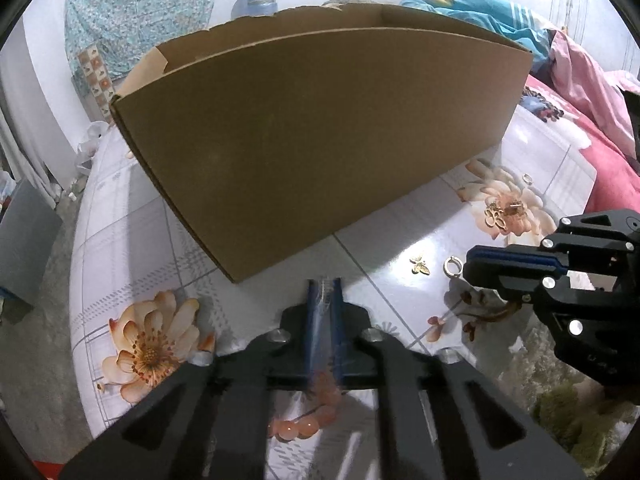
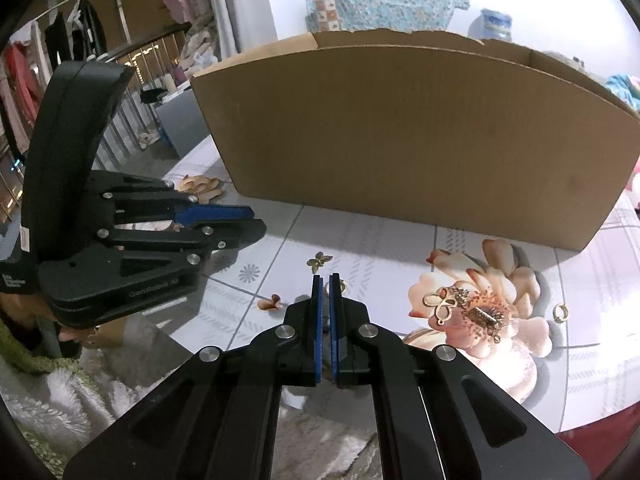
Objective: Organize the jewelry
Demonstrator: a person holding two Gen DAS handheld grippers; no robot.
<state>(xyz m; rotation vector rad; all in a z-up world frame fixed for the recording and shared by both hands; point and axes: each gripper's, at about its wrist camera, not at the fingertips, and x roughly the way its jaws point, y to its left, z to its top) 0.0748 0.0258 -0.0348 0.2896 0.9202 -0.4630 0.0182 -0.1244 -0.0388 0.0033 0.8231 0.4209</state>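
My left gripper (image 1: 325, 282) is shut on a pink bead bracelet (image 1: 298, 426). A clear stretch of the bracelet runs between the pads and the beads hang under the jaws. It hovers just in front of the open cardboard box (image 1: 320, 140). My right gripper (image 2: 326, 278) is shut, with its tips right at a small hoop earring (image 1: 452, 266) on the table; whether it pinches the hoop is unclear. A gold butterfly charm (image 2: 319, 260) lies just beyond. A tangle of gold jewellery (image 2: 464, 308) and another small hoop (image 2: 560, 312) rest to the right.
The table (image 2: 360, 240) has a glossy flower-print cover, and the box (image 2: 420, 140) fills its far side. A bed with a pink blanket (image 1: 600, 160) lies to the right. There is a fluffy rug (image 2: 60, 400) below the near edge and a clothes rack (image 2: 60, 32) at the far left.
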